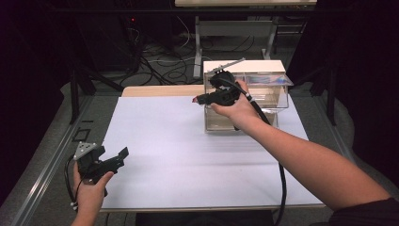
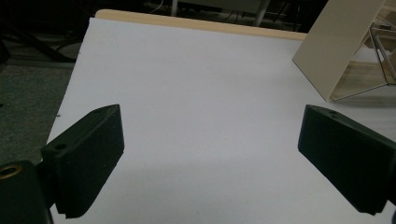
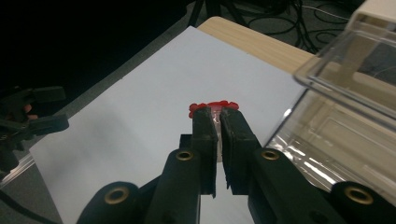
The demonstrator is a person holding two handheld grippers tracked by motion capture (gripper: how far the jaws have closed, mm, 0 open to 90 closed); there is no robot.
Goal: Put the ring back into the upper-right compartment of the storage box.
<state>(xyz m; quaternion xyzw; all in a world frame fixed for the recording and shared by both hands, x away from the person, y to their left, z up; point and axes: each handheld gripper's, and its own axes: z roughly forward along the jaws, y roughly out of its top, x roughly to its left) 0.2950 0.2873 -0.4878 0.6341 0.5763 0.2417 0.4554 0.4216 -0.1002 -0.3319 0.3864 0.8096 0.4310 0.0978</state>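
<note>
While right gripper [image 3: 216,122] hangs raised near table's far edge, jaws clenched on small red-topped clear item [image 3: 214,108], red rim poking past tips. Gripper just beside clear plastic box [image 1: 263,96], which stands at far right of white sheet [image 1: 188,150]. Left gripper [image 1: 120,157] at sheet's near left corner, jaws spread wide, nothing between. Wooden tabletop [image 1: 155,90] showing beyond sheet's far edge.

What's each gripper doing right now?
Left gripper: open, empty, above the white sheet.
Right gripper: shut on a small red-topped object beside the clear box.
</note>
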